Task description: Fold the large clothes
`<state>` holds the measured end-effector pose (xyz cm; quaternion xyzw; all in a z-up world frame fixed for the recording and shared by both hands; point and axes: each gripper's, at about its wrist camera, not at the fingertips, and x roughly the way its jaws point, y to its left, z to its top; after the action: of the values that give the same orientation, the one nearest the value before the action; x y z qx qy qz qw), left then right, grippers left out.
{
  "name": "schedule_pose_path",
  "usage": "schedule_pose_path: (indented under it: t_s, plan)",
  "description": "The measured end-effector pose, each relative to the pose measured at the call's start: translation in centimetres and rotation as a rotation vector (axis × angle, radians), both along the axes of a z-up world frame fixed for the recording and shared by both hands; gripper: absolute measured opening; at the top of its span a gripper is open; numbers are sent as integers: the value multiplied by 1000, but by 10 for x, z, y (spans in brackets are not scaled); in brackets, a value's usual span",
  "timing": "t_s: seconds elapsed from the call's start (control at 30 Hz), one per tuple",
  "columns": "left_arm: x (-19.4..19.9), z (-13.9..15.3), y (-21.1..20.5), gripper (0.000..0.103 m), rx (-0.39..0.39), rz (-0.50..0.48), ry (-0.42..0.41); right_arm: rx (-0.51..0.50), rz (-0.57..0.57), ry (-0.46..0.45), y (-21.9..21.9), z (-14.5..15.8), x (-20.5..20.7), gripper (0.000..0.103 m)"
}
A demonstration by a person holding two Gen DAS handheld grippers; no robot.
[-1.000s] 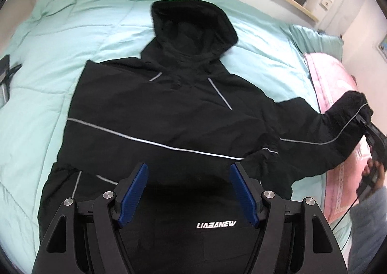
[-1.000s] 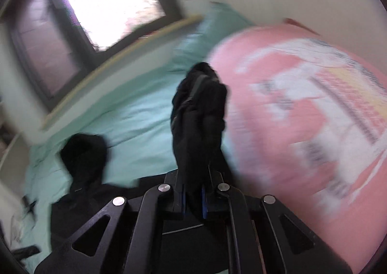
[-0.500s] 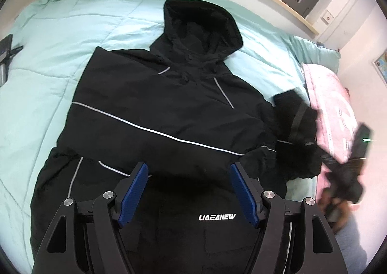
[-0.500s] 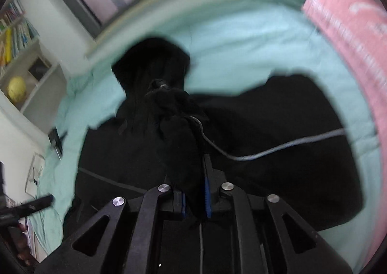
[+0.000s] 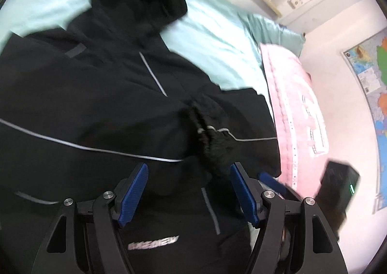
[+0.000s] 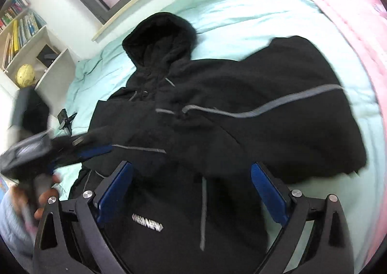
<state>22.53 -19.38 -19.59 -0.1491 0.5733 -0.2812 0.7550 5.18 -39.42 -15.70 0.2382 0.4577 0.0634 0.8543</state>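
A large black hooded jacket with thin grey stripes lies spread on a mint-green bed cover; it also shows in the right wrist view. Its right sleeve is folded across the chest, its cuff bunched near the middle. My left gripper is open and empty above the jacket's lower front. My right gripper is open and empty above the hem, near the white logo. The left gripper's body also shows at the left edge of the right wrist view.
A pink quilt lies along the bed's right side. A wall map hangs at the right. A bookshelf with a yellow globe stands beyond the bed's left side. A small dark device lies on the cover.
My right gripper has carried the sleeve across onto the chest and let it go; its jaws are now open. The left gripper has shifted right and stays open.
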Motion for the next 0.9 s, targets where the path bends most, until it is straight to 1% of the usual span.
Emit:
schedule_pose_path:
  t_s: [0.07, 0.17, 0.2, 0.27, 0.3, 0.33, 0.37, 0.4, 0.43, 0.57, 0.63, 0.73, 0.8, 0.87, 0.9]
  plan:
    - [6, -15, -17, 72, -15, -23, 32, -12, -17, 9, -5, 3, -12, 99]
    - [10, -33, -39, 72, -58, -40, 65, -38, -57, 27, -19, 4, -33, 99]
    - [11, -37, -44, 72, -59, -40, 72, -40, -66, 32, -24, 4, -37, 99]
    - [14, -41, -53, 71, -47, -29, 63, -41, -101, 46, -34, 2, -44, 99]
    - [14, -42, -56, 71, -53, -31, 59, -40, -115, 50, -38, 1, -45, 99]
    - [16, -42, -58, 57, -71, -35, 56, -38, -131, 53, -41, 0, -45, 99]
    - [17, -41, -61, 29, -93, -50, 54, -32, -148, 54, -45, 0, -45, 99]
    - [18, -41, -62, 24, -89, -58, 50, -30, -156, 53, -47, 0, -45, 99]
    - [19, -38, -61, 23, -84, -60, 36, -32, -161, 51, -49, 2, -45, 99]
    - [12, -7, -46, 19, -119, -96, -74, -55, -155, 39, -50, 9, -42, 99]
    - [9, 14, -30, 18, -145, -83, -129, -74, -151, 33, -49, 12, -41, 99]
    - [6, 49, 5, 18, -180, -19, -212, -90, -146, 24, -48, 18, -41, 99]
    - [8, 70, 33, 17, -187, 37, -266, -97, -150, 28, -49, 19, -42, 99]
    - [11, 87, 61, 17, -177, 91, -312, -97, -153, 31, -48, 20, -42, 99]
    - [12, 95, 76, 17, -157, 115, -339, -96, -155, 32, -47, 20, -42, 99]
